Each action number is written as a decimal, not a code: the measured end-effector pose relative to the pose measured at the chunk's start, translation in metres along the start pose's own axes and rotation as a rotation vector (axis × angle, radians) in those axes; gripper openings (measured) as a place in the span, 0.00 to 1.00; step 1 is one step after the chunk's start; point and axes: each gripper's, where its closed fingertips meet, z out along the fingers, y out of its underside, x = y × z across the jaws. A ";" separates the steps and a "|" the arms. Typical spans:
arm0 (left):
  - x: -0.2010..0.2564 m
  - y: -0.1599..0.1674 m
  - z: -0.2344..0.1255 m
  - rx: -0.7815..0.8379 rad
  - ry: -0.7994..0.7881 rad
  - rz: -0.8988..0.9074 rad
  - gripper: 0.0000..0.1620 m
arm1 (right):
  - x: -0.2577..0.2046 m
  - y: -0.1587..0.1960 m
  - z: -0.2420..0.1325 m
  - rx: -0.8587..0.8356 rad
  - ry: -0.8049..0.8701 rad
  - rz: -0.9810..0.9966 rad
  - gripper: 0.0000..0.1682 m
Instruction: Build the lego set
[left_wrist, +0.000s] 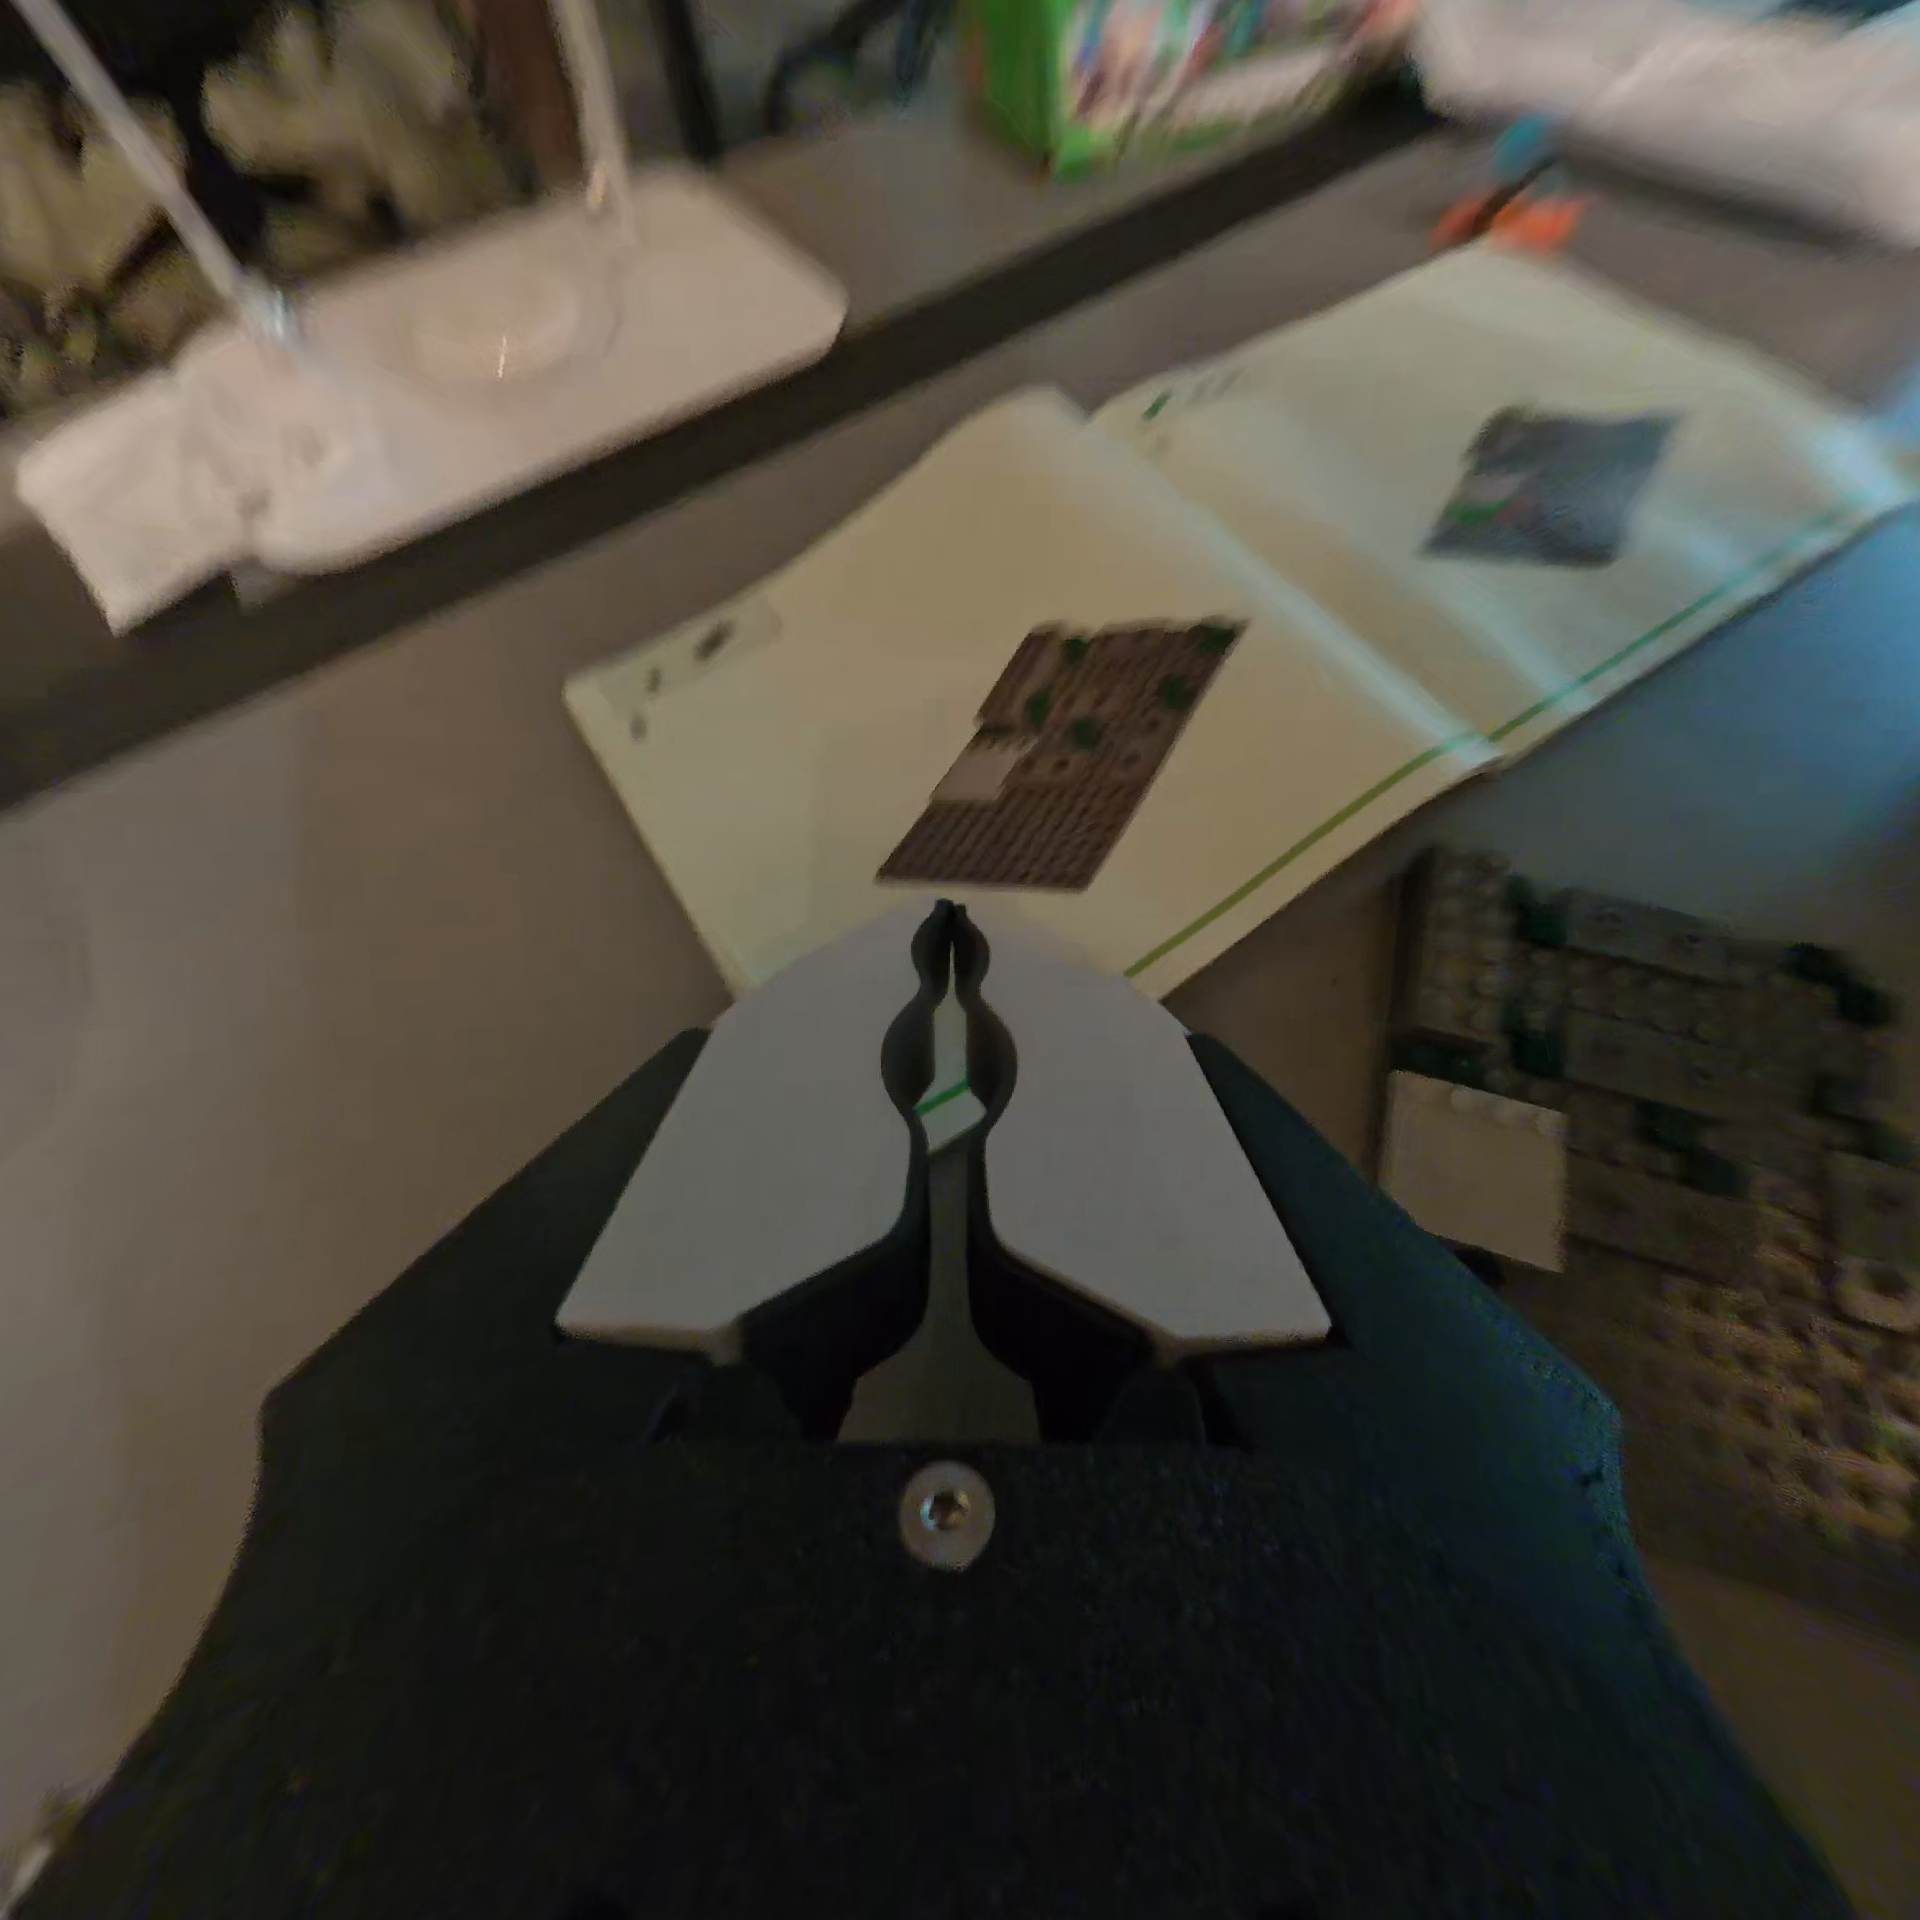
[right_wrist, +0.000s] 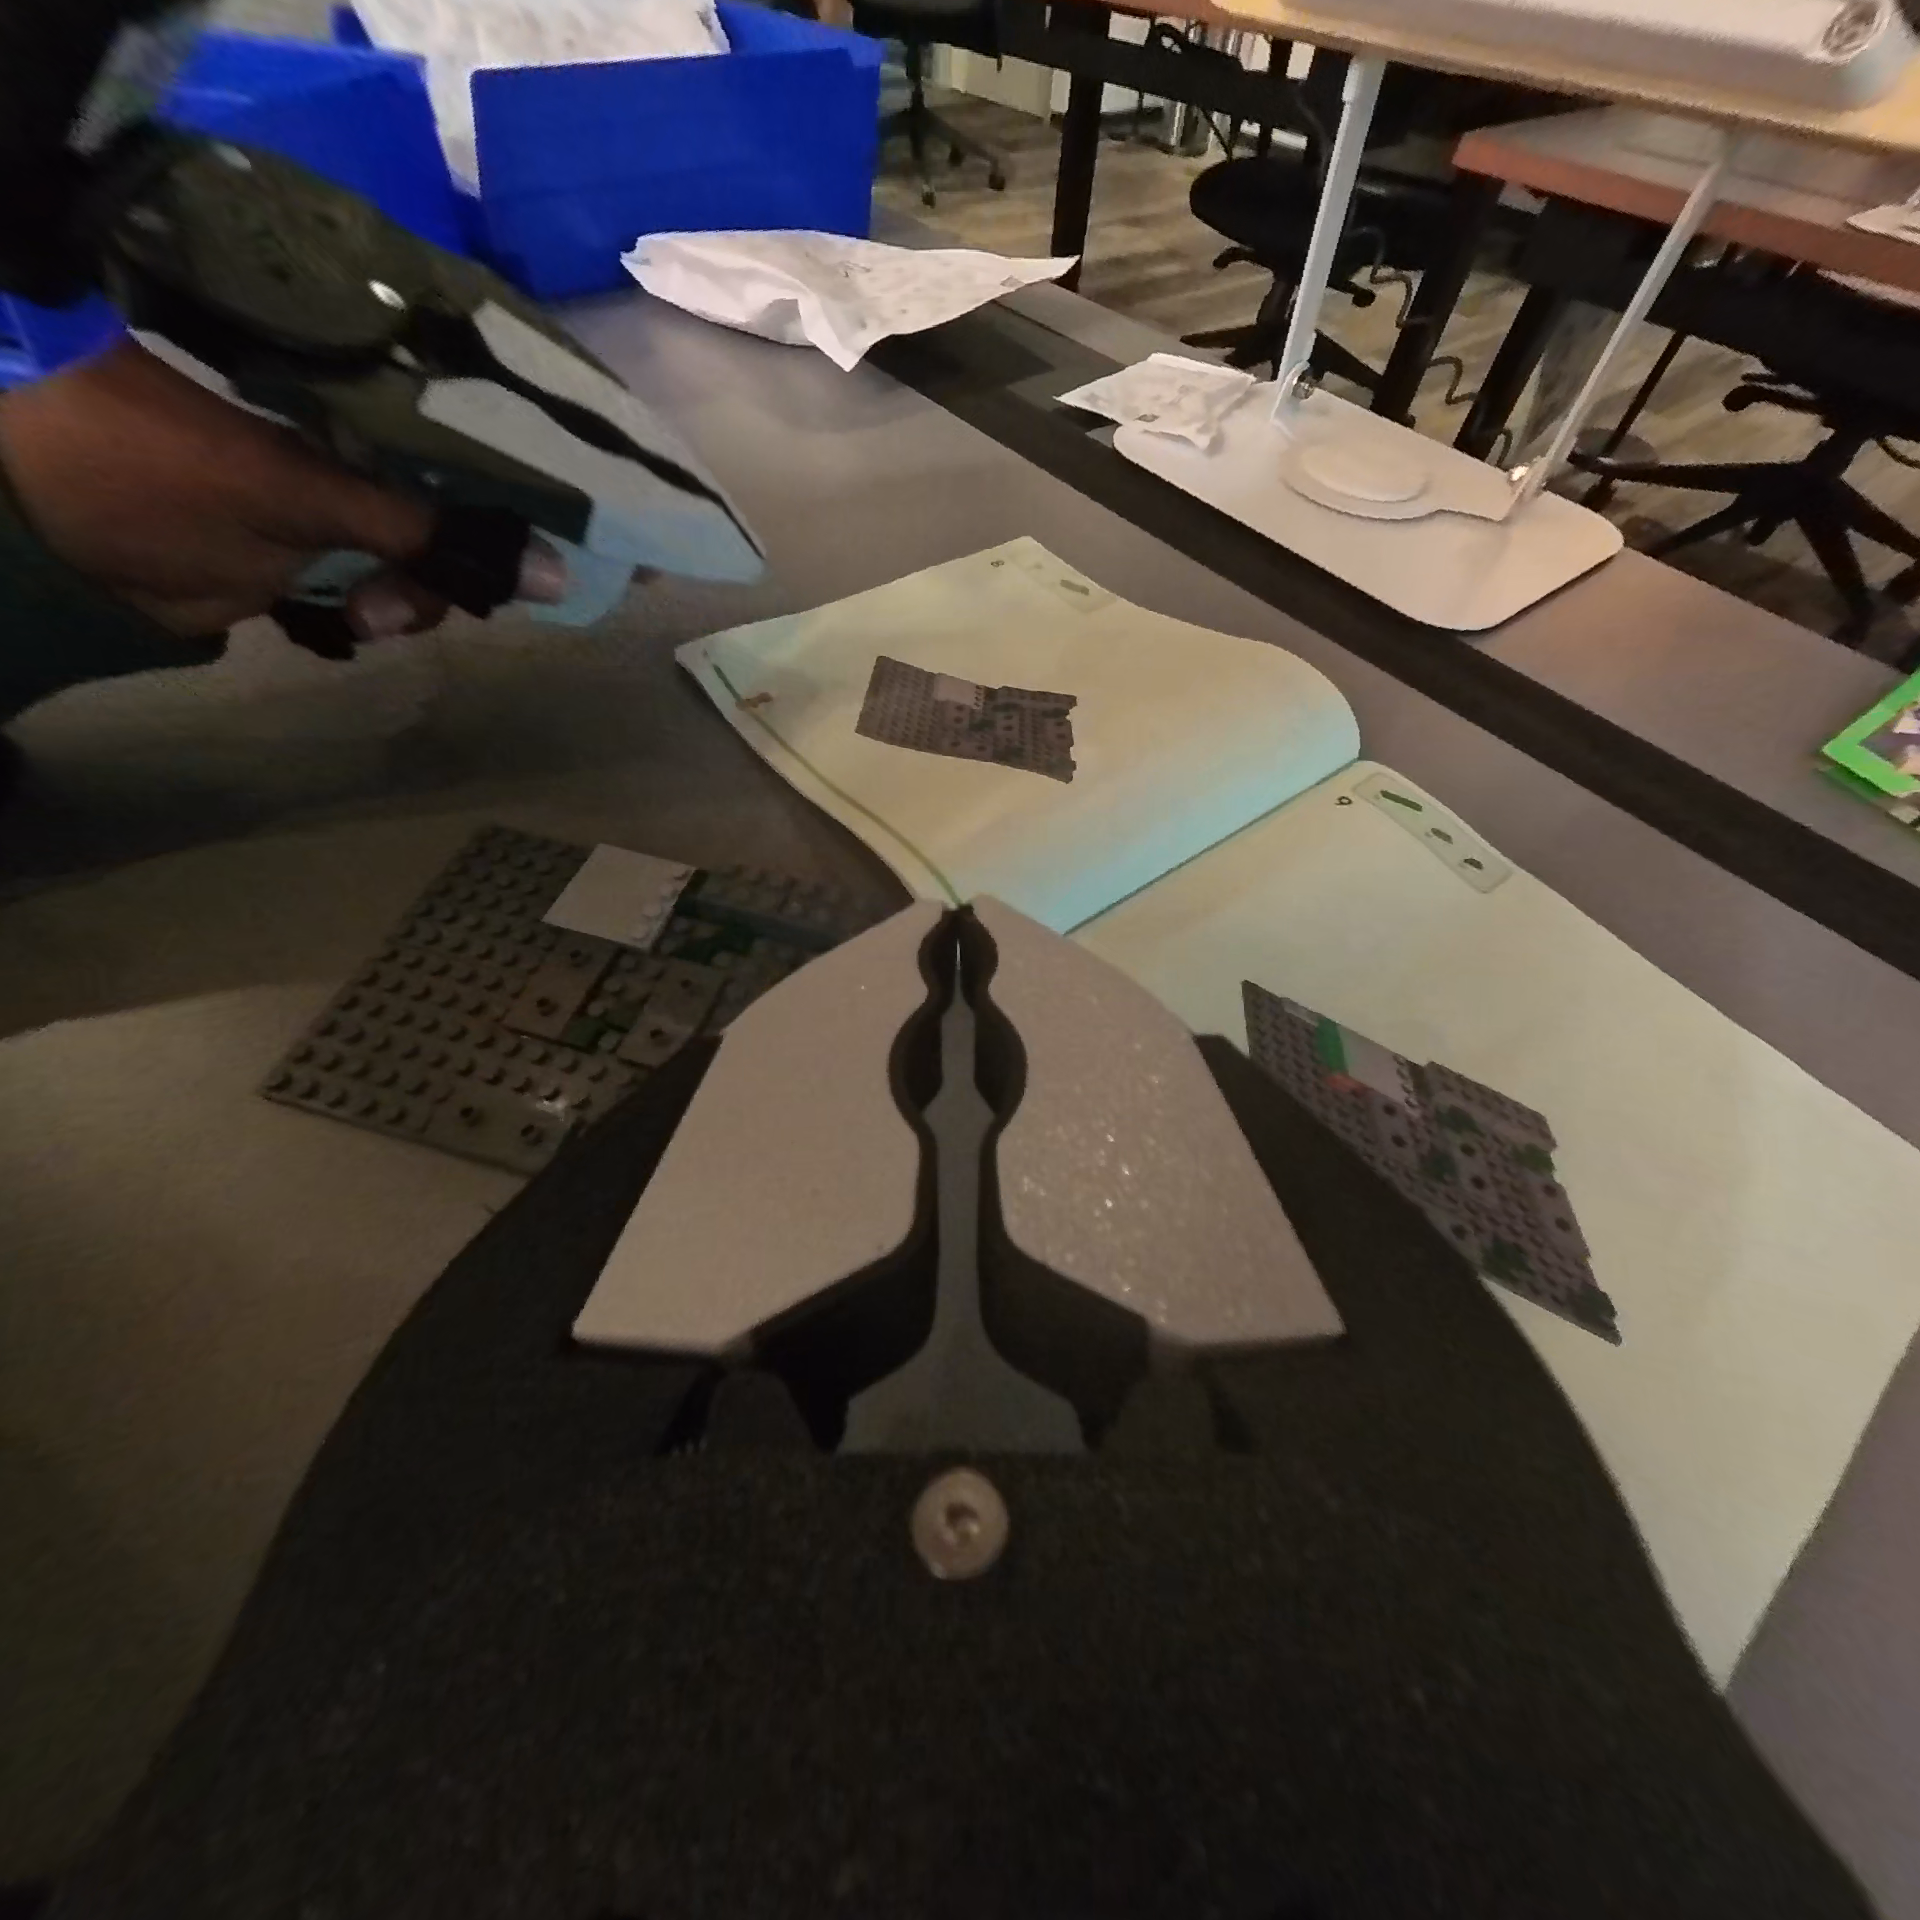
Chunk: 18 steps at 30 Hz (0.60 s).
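Both grippers, right (right_wrist: 958, 914) and left (left_wrist: 951, 912), have their jaws together, holding nothing. At ten o'clock from the right one the grey lego plate (right_wrist: 488, 997) lies on the desk (right_wrist: 187, 1143); the open booklet (right_wrist: 1039, 748) lies beyond, at twelve.

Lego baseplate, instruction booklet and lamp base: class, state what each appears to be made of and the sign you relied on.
Lego baseplate: probably hard moulded plastic, grey, with rows of raised studs and slight sheen.
Instruction booklet: paper, pale matte pages; one page curls up near the spine.
Lamp base: smooth white slab, plastic or painted metal; the look leaves it open.
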 end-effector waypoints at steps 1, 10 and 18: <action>0.004 -0.005 -0.004 0.020 0.020 0.012 0.00 | 0.000 0.002 0.001 -0.003 -0.003 -0.001 0.00; 0.086 -0.031 -0.027 0.130 0.263 0.199 0.00 | 0.026 0.011 -0.004 -0.058 0.109 -0.104 0.00; 0.103 -0.021 -0.022 0.086 0.288 0.255 0.00 | 0.102 0.061 -0.054 -0.310 0.171 -0.072 0.15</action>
